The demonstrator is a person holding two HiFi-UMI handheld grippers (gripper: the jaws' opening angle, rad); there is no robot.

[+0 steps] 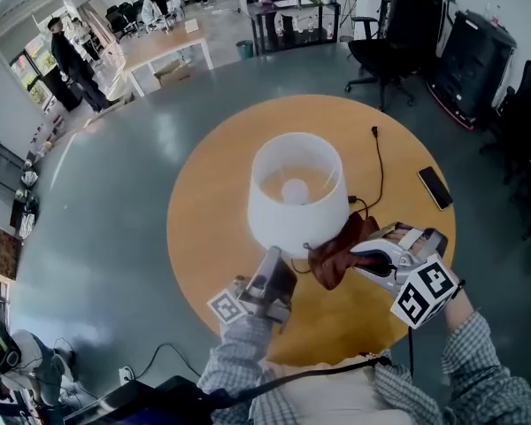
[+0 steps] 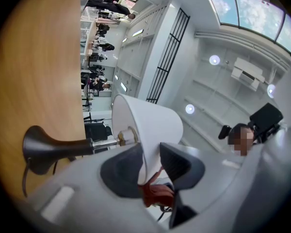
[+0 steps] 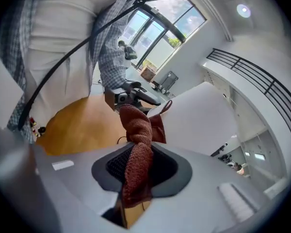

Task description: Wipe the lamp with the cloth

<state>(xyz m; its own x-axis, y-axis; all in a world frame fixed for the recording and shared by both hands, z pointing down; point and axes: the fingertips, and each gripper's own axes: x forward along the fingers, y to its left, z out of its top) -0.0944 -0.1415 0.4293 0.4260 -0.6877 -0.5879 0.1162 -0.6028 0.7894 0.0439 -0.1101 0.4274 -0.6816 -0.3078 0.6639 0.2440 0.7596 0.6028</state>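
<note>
Head view: one lamp (image 1: 296, 193), one cloth (image 1: 334, 264), one left tool (image 1: 274, 262), one right tool (image 1: 363, 255).

Head view downward, gripper views close, lamp (image 1: 296, 197) apparently shared

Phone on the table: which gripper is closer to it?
Right. The right gripper, holding the cloth, is just below and left of the phone. The left gripper, pinching the lampshade rim, is farther left, beyond the cloth.
</note>
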